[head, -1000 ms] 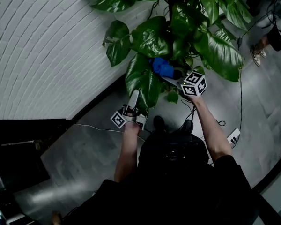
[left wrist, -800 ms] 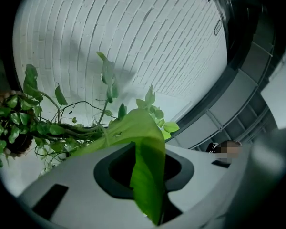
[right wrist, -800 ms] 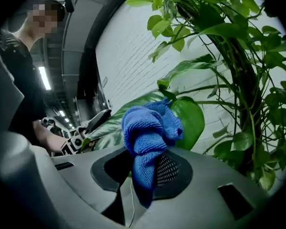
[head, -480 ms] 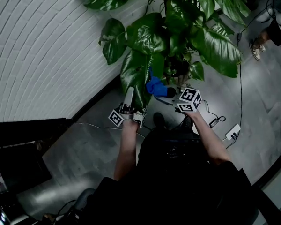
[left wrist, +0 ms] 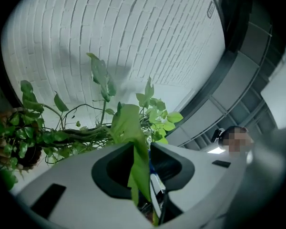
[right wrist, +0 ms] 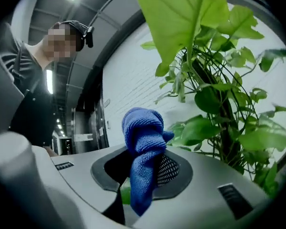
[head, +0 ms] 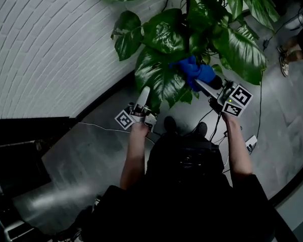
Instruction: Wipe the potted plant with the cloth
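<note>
The cloth [right wrist: 144, 142] is blue woven fabric with a fuzzy, ribbed nap. The leaves [head: 164, 32] are smooth, waxy and glossy. The right gripper [right wrist: 142, 170] has a smooth matt grey plastic shell. Its pad [right wrist: 169, 170], at 3 o'clock of the cloth, is dotted. The wall [head: 50, 44] is matt white brick. The floor [head: 86, 160] is smooth grey with a dull sheen.

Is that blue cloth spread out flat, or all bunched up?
Bunched up. The blue cloth hangs as a crumpled wad with a loose tail, pinched between the jaws of the right gripper, not spread flat.

head: steeply down over plant [head: 164, 32] | gripper views: along jaws, close | shared: plant
</note>
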A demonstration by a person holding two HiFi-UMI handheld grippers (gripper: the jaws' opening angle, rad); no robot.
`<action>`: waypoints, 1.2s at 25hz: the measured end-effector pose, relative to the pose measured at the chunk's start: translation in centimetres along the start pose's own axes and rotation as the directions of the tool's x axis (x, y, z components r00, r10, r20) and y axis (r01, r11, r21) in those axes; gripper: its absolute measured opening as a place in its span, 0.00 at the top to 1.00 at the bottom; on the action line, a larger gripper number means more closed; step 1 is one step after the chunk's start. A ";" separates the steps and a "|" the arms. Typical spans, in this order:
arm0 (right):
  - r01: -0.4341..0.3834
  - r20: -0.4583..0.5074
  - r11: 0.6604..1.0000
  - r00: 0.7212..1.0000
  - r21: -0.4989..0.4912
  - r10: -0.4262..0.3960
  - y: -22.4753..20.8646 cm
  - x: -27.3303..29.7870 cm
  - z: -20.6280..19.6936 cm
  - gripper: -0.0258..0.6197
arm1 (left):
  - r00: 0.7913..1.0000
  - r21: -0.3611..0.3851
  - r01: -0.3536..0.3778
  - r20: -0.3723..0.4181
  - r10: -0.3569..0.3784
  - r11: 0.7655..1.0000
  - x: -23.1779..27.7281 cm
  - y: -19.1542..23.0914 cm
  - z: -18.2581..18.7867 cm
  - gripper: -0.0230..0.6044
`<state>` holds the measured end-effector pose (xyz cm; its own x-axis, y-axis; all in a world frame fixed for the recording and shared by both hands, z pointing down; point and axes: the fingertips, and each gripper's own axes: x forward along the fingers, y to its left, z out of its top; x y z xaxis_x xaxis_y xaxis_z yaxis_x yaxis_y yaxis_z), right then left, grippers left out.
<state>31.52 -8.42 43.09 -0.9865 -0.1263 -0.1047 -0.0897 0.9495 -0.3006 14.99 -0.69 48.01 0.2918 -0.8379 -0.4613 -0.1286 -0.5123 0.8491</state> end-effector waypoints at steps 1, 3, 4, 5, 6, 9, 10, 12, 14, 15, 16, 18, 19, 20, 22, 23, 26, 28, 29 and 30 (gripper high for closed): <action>0.023 -0.015 1.000 1.000 -0.020 -0.023 -0.6 0.6 0.2 0.78 | 1.000 -0.003 0.009 0.001 -0.009 1.000 0.2 -0.2 -0.1 0.76; 0.049 -0.067 0.998 0.996 -0.041 -0.052 -1.5 2.4 -0.7 0.78 | 1.000 -0.016 0.026 0.008 -0.026 1.000 0.6 -0.5 -0.3 0.76; 0.045 -0.091 0.998 0.995 -0.038 -0.049 -1.5 3.3 -1.6 0.78 | 0.999 -0.024 0.032 0.011 -0.032 0.999 0.7 -0.6 -0.5 0.76; 0.031 -0.112 0.999 0.993 -0.028 -0.034 -1.3 4.2 -2.6 0.78 | 0.999 -0.030 0.039 0.015 -0.039 0.999 0.9 -0.7 -0.7 0.77; 0.012 -0.131 1.000 0.991 -0.015 -0.014 -1.0 5.1 -3.7 0.78 | 0.999 -0.038 0.048 0.022 -0.047 0.998 1.0 -0.8 -0.8 0.77; -0.050 -0.175 0.999 0.983 0.020 0.053 0.6 6.6 -6.6 0.78 | 0.995 -0.072 0.077 0.062 -0.072 0.994 1.3 -1.1 -0.7 0.77; -0.070 -0.182 0.997 0.981 0.030 0.074 1.3 6.8 -7.4 0.78 | 0.994 -0.081 0.083 0.074 -0.077 0.993 1.3 -1.2 -0.6 0.77; -0.110 -0.189 0.993 0.975 0.041 0.116 2.6 6.8 -8.7 0.78 | 0.992 -0.095 0.093 0.091 -0.084 0.991 1.3 -1.2 -0.6 0.77; -0.146 -0.197 0.988 0.968 0.047 0.152 3.8 6.6 -9.7 0.78 | 0.991 -0.105 0.099 0.098 -0.089 0.990 1.4 -1.2 -0.6 0.77; -0.162 -0.203 0.986 0.965 0.050 0.169 4.4 6.4 -10.3 0.78 | 0.991 -0.108 0.101 0.098 -0.090 0.989 1.6 -1.2 -0.7 0.77; -0.176 -0.209 0.983 0.961 0.054 0.183 4.9 6.2 -10.8 0.78 | 0.991 -0.110 0.102 0.097 -0.091 0.989 1.7 -1.2 -0.8 0.77; -0.197 -0.222 0.978 0.953 0.063 0.207 6.0 5.8 -11.8 0.78 | 0.992 -0.112 0.101 0.090 -0.091 0.989 1.9 -1.1 -0.9 0.77; -0.204 -0.226 0.977 0.950 0.067 0.214 6.5 5.6 -12.1 0.78 | 0.992 -0.110 0.099 0.086 -0.090 0.989 1.9 -1.1 -1.0 0.77; -0.207 -0.230 0.976 0.948 0.072 0.218 6.7 5.3 -12.4 0.78 | 0.993 -0.109 0.096 0.083 -0.087 0.989 1.9 -1.1 -1.0 0.77; -0.216 -0.239 0.973 0.944 0.079 0.229 7.2 4.9 -12.9 0.78 | 0.993 -0.107 0.090 0.088 -0.081 0.990 1.8 -0.9 -1.0 0.77; -0.223 -0.247 0.971 0.940 0.083 0.237 7.4 4.7 -13.2 0.78 | 0.993 -0.107 0.087 0.094 -0.077 0.990 1.6 -0.7 -0.9 0.77; -0.261 -0.287 0.961 0.917 0.088 0.275 8.9 4.0 -14.3 0.78 | 0.993 -0.098 0.076 0.097 -0.066 0.992 1.3 -0.5 -0.6 0.77; -0.296 -0.329 0.952 0.893 0.082 0.306 10.0 3.1 -15.0 0.78 | 0.994 -0.084 0.068 0.088 -0.060 0.994 1.2 -0.4 -0.5 0.77; -0.315 -0.349 0.946 0.880 0.078 0.322 10.4 2.6 -15.2 0.78 | 0.995 -0.074 0.060 0.082 -0.054 0.995 1.2 -0.3 -0.4 0.77; -0.332 -0.360 0.940 0.870 0.076 0.336 10.7 2.0 -15.0 0.78 | 0.996 -0.062 0.051 0.074 -0.046 0.997 1.1 -0.2 -0.2 0.77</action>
<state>26.55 5.78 53.87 -0.9381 0.3127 0.1490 0.2535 0.9129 -0.3200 15.56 -1.46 47.38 0.2264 -0.8249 -0.5180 -0.0542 -0.5416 0.8389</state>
